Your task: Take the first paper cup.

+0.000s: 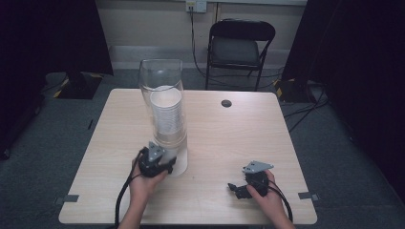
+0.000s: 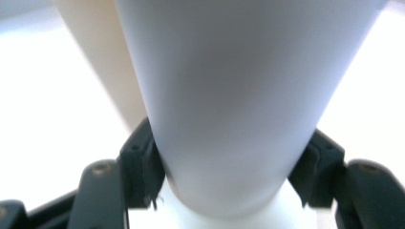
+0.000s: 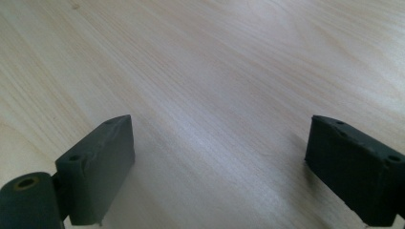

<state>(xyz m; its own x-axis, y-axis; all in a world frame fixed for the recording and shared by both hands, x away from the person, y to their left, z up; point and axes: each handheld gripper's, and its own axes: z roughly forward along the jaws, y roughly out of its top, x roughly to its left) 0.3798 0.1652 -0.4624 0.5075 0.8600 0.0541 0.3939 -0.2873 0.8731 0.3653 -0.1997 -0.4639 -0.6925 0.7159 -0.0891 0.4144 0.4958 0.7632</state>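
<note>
I am resting my right tool (image 1: 244,187), jaws spread and empty, on the table (image 1: 229,138) near me. My left tool (image 1: 165,164) is pinching the base of the clear cylinder (image 1: 162,81), likely steadying it. The stack of white cups (image 1: 166,117) is standing inside, just beyond that tool.

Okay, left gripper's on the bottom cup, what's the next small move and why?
Probably pull the bottom cup straight down and out. The left gripper is clamped on it below the clear tube, and the right gripper rests open on the table.
</note>
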